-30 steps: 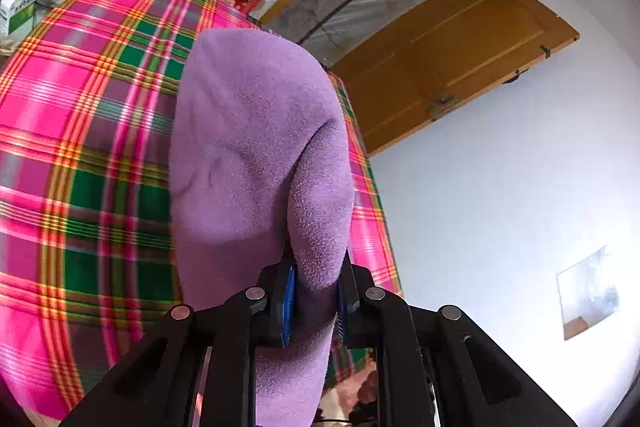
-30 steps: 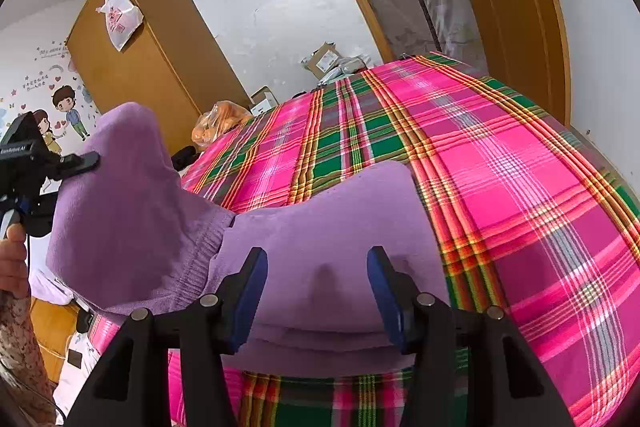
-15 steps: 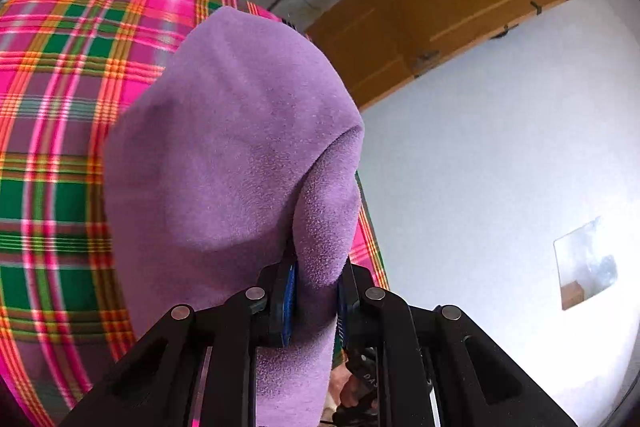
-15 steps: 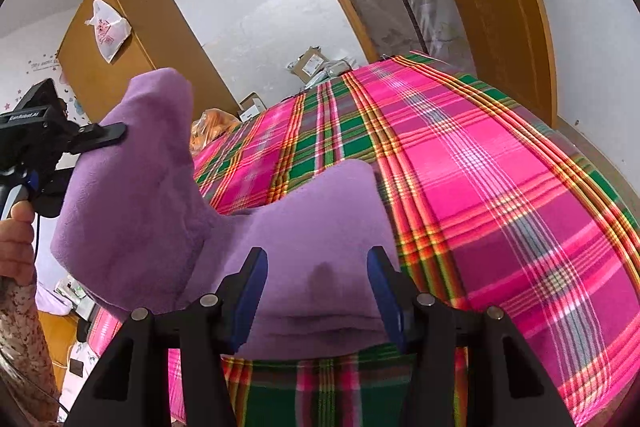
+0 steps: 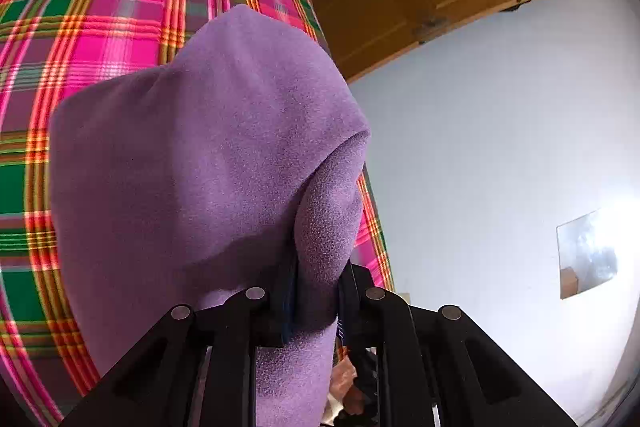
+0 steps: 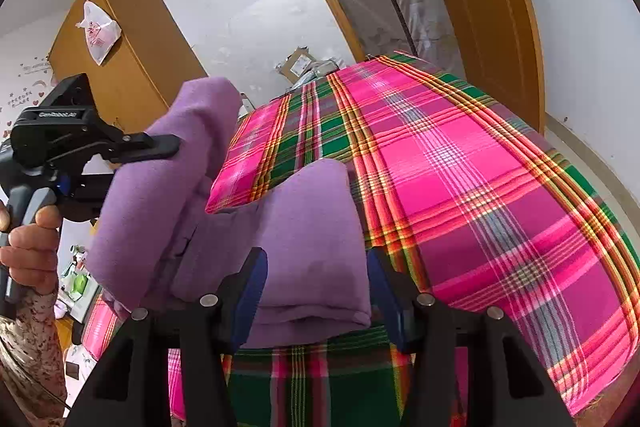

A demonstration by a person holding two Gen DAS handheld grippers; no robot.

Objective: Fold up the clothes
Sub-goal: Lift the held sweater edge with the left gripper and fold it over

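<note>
Purple fleece garment (image 6: 304, 239) partly on plaid-covered surface (image 6: 480, 195), partly lifted. Over last second we raised left claw (image 5: 316, 301), clamped on bunched fleece end; that end climbed higher, swung further toward surface middle. We judge fold-over underway. Right claw (image 6: 316, 291) spread wide, straddling folded portion near front edge, gripping nothing. Open plaid beyond garment gives landing room. Surface's right edge drops toward door (image 6: 492, 11); we keep clear.

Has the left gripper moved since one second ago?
Yes. The left gripper rose with the purple fleece garment, climbing against the fixed wooden wardrobe.
</note>
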